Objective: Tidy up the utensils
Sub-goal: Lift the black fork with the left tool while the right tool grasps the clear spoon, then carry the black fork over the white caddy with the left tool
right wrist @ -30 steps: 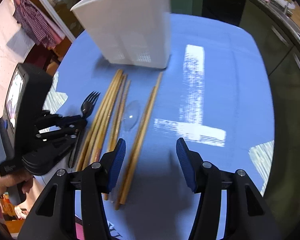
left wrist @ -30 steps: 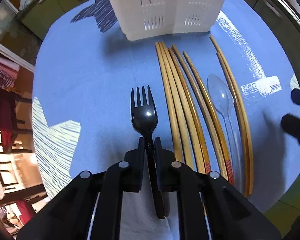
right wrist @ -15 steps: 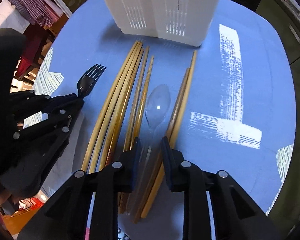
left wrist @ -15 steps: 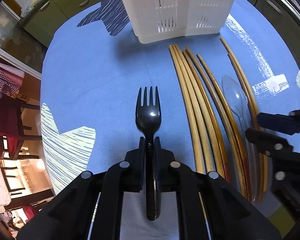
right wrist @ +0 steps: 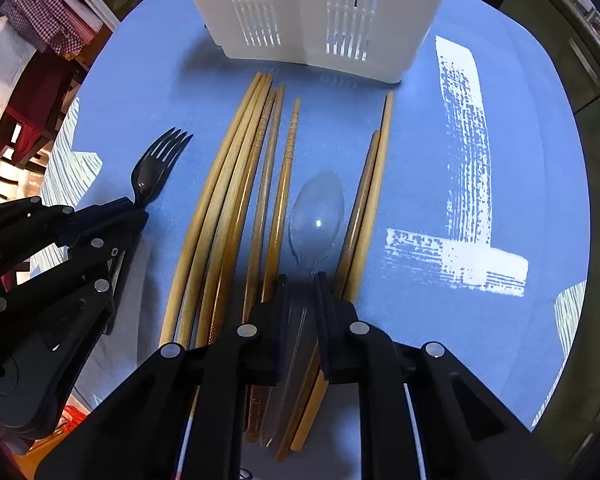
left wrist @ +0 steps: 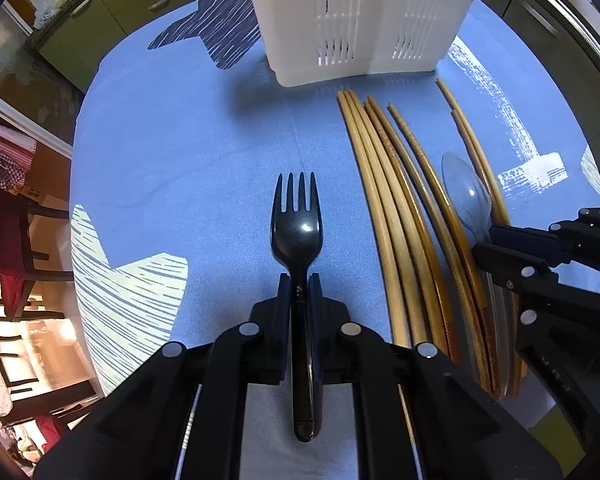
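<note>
A black plastic fork (left wrist: 297,232) points at the white slotted utensil holder (left wrist: 360,20), and my left gripper (left wrist: 299,280) is shut on its handle. To its right several wooden chopsticks (left wrist: 388,200) lie side by side on the blue tablecloth. Among them rests a clear plastic spoon (right wrist: 318,216), bowl toward the holder (right wrist: 316,8). My right gripper (right wrist: 302,280) points down over the spoon's handle. Its jaws are closing with the handle between them, a little room still showing at the pads. The same gripper (left wrist: 487,240) enters the left wrist view from the right.
The blue tablecloth (right wrist: 420,140) with white and dark patches covers a round table. Two more chopsticks (right wrist: 370,200) lie just right of the spoon. Green cabinets (left wrist: 112,4) stand behind the table, chairs and checked cloth off its left edge.
My right gripper came down and moved left over the clear spoon's handle, and its wide-open jaws narrowed around it. The left gripper still holds the fork and has barely shifted.
</note>
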`<state>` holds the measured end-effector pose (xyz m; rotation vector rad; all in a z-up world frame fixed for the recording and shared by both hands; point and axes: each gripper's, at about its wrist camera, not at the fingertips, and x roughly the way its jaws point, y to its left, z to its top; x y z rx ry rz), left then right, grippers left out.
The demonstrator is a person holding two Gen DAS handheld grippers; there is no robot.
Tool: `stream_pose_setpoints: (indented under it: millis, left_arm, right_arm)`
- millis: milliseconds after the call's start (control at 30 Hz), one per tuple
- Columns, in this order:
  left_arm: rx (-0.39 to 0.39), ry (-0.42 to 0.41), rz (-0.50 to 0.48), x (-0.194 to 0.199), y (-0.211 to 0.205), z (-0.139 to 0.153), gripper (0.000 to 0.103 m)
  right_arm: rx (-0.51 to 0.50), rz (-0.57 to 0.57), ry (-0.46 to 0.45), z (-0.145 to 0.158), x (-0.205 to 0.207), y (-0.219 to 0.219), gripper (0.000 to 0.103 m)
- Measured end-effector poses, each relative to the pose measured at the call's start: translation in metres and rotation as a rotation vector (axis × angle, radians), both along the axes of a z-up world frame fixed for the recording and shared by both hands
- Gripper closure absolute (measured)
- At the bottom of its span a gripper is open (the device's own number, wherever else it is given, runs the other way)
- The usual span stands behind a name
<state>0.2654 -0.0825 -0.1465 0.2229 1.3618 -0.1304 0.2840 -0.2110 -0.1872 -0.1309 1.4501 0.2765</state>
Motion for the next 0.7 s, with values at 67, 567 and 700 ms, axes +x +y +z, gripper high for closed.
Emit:
stream_pose_setpoints:
  millis: [67, 567, 700]
  left_arm:
    - [0.011, -0.005, -0.005, 0.001, -0.002, -0.001, 0.094]
    - [-0.121, -0.129, 0.024, -0.001, 0.019, 0.040, 0.094]
    - [-0.201, -0.200, 0.029, 0.000, 0.026, 0.077, 0.094]
  right_arm:
    - [-0.014, 0.012, -0.007, 0.000, 0.002, 0.003, 0.084]
    - [0.214, -0.002, -0.218, 0.053, -0.026, -0.042, 0.094]
    - [0.301, -0.018, -0.292, 0.076, -0.040, -0.057, 0.094]
